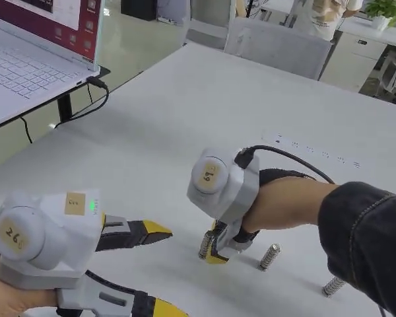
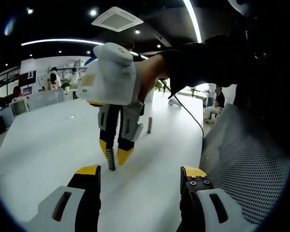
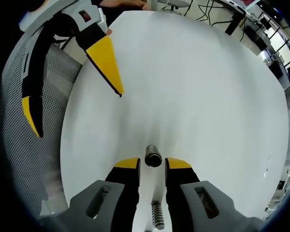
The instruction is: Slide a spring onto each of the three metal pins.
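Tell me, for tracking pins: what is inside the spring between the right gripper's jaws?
The spring stands upright between the jaws of the right gripper; its top opening looks dark. Coils cover the inside, so a pin cannot be confirmed.

Place: open-plan office | laptop (image 1: 26, 59), ceiling vent (image 2: 117, 19), strip lights (image 2: 63, 41) (people (image 2: 53, 79) in the background)

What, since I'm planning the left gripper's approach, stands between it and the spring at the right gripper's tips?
Nothing visible does. Only bare table lies between the open left gripper and the spring upright between the right gripper's tips.
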### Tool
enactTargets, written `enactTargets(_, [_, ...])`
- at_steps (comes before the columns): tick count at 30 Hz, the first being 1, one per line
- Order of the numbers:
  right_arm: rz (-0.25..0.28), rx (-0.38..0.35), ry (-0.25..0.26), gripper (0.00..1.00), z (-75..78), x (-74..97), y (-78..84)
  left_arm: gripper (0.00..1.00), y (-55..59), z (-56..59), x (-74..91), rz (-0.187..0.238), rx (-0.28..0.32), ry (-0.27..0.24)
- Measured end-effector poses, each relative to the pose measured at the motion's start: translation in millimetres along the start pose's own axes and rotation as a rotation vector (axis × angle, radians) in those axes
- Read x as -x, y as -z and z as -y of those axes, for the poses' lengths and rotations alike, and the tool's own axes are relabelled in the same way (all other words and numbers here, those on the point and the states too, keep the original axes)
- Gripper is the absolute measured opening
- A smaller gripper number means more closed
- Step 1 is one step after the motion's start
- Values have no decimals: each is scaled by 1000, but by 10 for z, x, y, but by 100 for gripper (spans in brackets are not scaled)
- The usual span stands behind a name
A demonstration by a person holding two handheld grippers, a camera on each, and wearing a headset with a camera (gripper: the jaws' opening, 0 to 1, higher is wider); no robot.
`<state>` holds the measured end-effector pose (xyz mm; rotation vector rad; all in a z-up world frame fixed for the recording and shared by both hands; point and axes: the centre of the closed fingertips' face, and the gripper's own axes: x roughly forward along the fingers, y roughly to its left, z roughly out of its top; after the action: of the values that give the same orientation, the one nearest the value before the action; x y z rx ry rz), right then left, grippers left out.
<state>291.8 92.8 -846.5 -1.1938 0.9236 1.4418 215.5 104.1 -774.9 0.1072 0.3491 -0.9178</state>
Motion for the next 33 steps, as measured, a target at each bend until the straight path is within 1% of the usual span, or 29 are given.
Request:
enactTargets(7, [24, -29, 17, 19, 10, 93, 76, 62, -17, -12, 1, 0, -5, -2])
enactTargets(12, [48, -51, 26, 19, -43, 176, 99, 62, -27, -20, 2, -1, -9, -2])
enactTargets(15, [65, -59, 37, 19, -90, 228, 105, 63, -40, -19, -4, -2, -13, 0])
enactTargets(18, [93, -72, 43, 19, -152, 278, 106, 63, -61, -8, -14, -2, -15, 1])
enactTargets(23, [125, -90, 55, 20, -222, 351, 135, 63, -66, -1, -24, -4, -18, 6])
enactTargets(33, [191, -136, 63, 20, -397, 438, 173, 63, -93, 27, -53, -6, -25, 14])
